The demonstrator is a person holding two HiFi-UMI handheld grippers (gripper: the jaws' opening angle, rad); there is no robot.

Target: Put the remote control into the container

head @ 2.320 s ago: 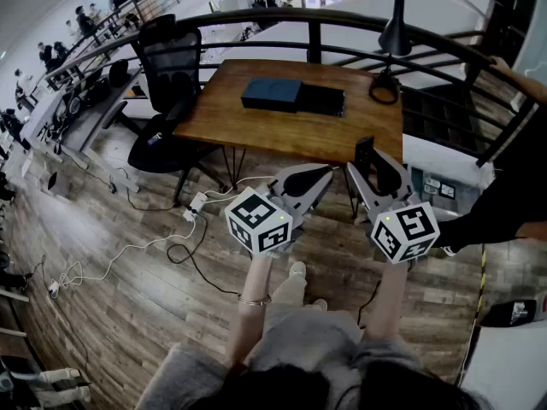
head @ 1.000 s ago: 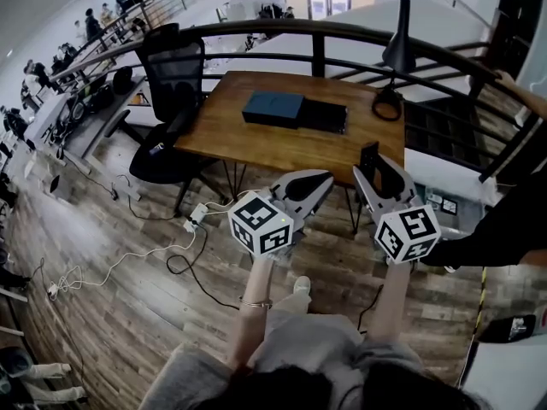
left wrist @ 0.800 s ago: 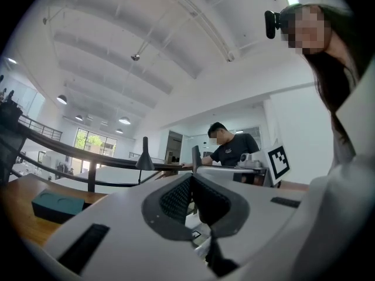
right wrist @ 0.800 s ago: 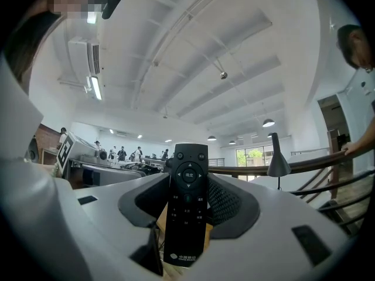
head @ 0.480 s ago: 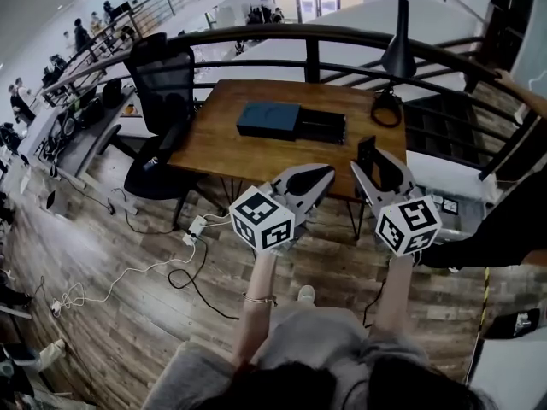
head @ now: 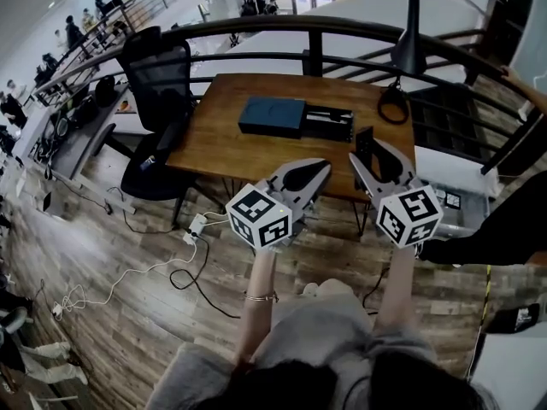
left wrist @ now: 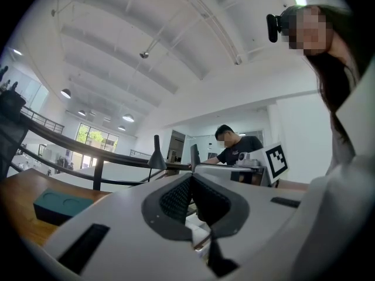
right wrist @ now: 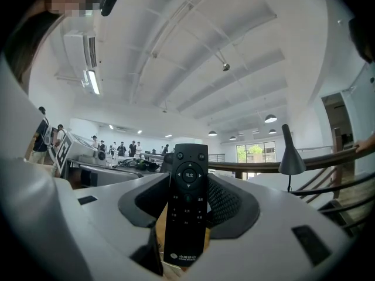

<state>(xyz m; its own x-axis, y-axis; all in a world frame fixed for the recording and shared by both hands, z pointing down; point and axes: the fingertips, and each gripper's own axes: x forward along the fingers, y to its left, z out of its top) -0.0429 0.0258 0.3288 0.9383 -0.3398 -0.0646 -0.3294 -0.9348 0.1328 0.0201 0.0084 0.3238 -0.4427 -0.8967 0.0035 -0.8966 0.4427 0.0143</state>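
Note:
My right gripper [head: 370, 155] [right wrist: 188, 185] is shut on a black remote control [right wrist: 187, 206], which stands upright between its jaws. That remote control [head: 365, 146] shows as a dark upright bar over the near edge of the wooden table [head: 231, 148]. On the table lies a dark blue container [head: 272, 115], with a black open part [head: 330, 124] joined to its right side. It shows as a teal box [left wrist: 58, 206] at the lower left of the left gripper view. My left gripper [head: 321, 169] [left wrist: 190, 179] hangs beside the right one, shut with nothing in it.
A black desk lamp [head: 408, 37] stands on the table's far right corner. A black office chair [head: 162, 79] is at the table's left. A dark railing [head: 256, 26] runs behind. Cables [head: 128, 267] lie on the wooden floor. A person's dark sleeve [head: 500, 229] reaches in at right.
The table has drawn slightly nearer and lower in the head view. Both grippers keep their pose, the right still holding the remote.

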